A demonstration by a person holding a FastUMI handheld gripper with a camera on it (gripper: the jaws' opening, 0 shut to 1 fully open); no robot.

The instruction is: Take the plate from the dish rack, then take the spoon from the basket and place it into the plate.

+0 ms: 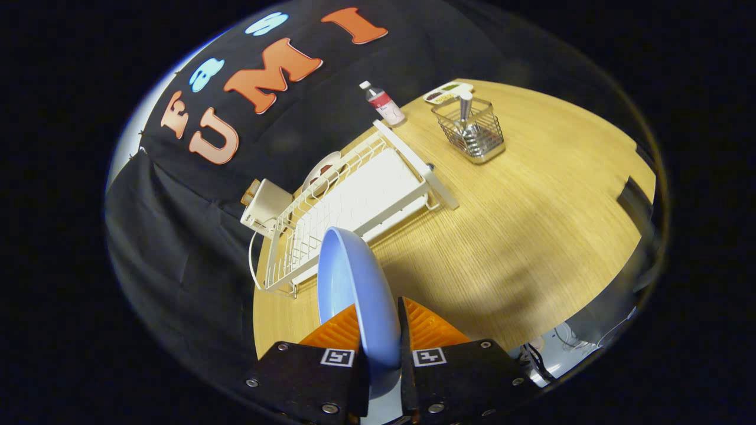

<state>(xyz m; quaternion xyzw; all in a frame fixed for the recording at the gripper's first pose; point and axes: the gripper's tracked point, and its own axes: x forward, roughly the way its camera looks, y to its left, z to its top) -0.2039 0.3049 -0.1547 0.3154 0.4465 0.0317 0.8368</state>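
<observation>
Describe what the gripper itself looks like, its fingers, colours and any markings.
The gripper has two orange fingers with ribbed faces, wedge-shaped and tapering forward. Each is mounted on a black textured block fastened with silver screws. Each block carries a small white square tag printed with a black pattern.

Gripper [381,313] fingers clamp the blue plate [354,289] edge-on, blocking the gap between them. White dish rack [354,203] stands just beyond. Wire basket [471,131] holding the spoon [465,106] stands well apart; bare table [531,236] lies open between.
</observation>
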